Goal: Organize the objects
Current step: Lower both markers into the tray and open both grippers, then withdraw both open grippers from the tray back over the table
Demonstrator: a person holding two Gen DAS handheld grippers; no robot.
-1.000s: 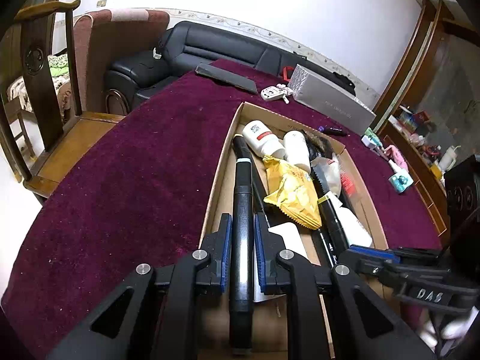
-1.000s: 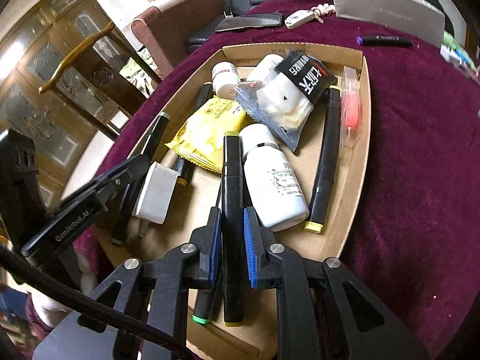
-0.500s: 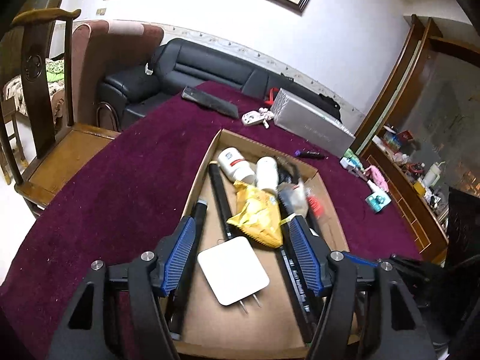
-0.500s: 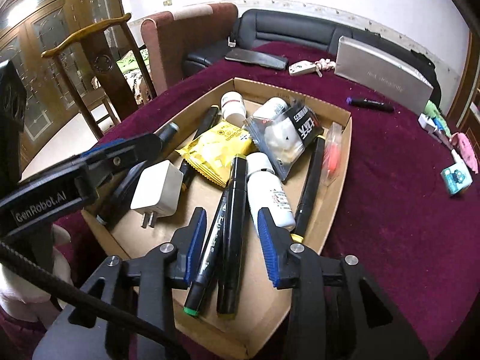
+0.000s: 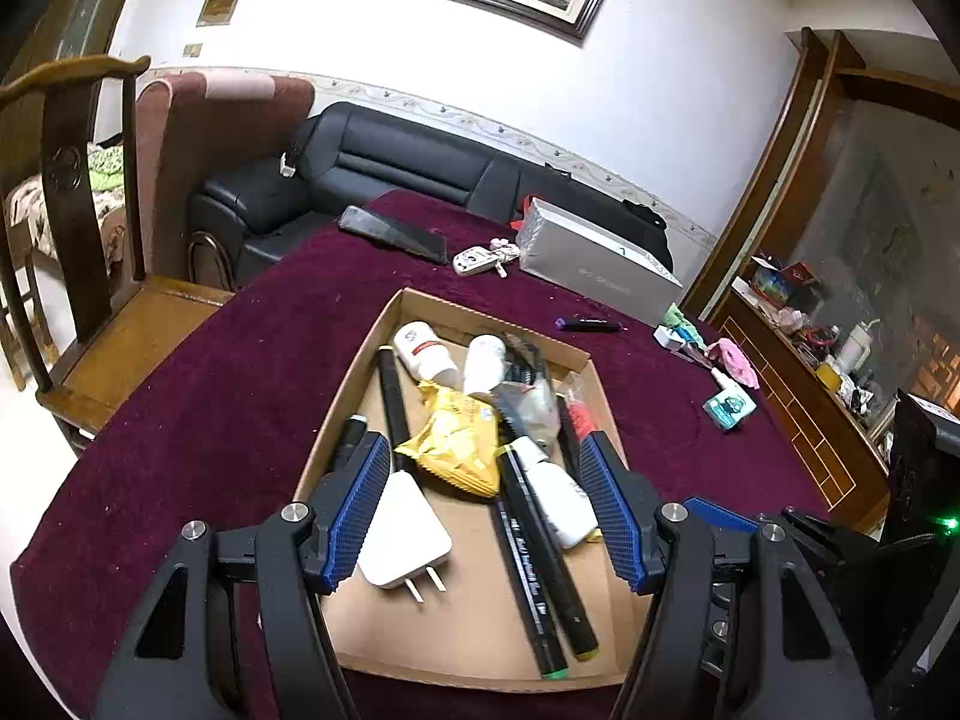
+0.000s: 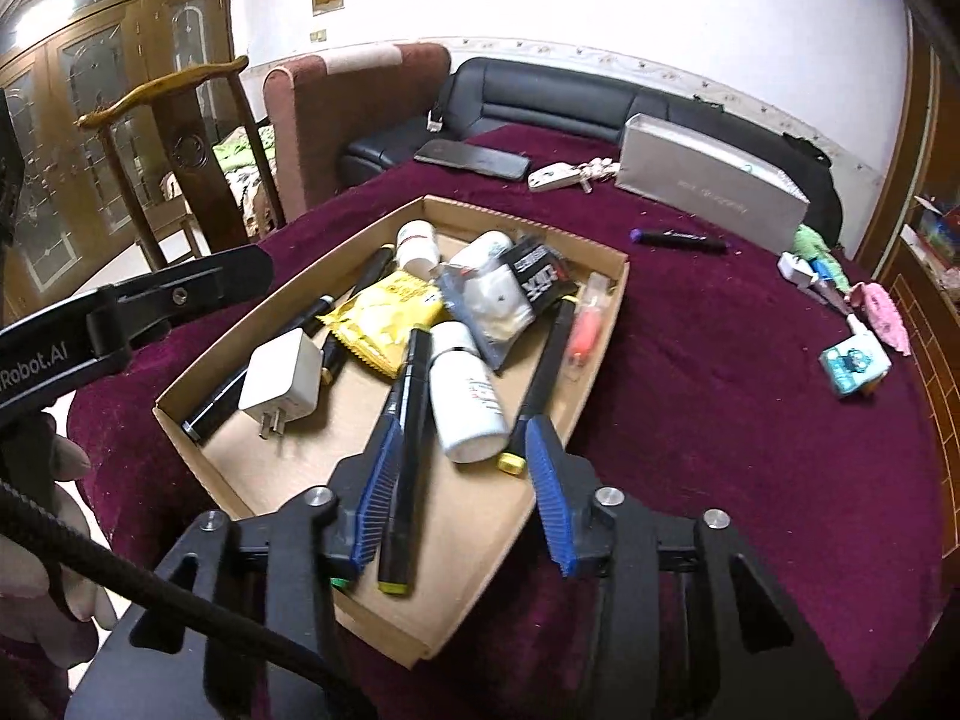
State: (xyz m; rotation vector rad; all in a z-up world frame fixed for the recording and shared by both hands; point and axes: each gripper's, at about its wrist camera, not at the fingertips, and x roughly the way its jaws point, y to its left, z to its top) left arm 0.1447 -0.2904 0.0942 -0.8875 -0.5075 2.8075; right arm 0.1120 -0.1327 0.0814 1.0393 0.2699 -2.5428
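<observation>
In the cardboard tray (image 5: 354, 420), the charger (image 5: 403, 531) lies left of two markers (image 5: 540, 564).

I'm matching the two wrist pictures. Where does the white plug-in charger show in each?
Left wrist view: the white charger lies in the cardboard tray's near left part, prongs towards the camera.
Right wrist view: the white charger sits at the tray's left, beside black markers.
Shared landmark: the yellow snack packet just beyond it.

left wrist: close, angled down | right wrist: likewise | shared: cardboard tray (image 5: 360, 372)
</observation>
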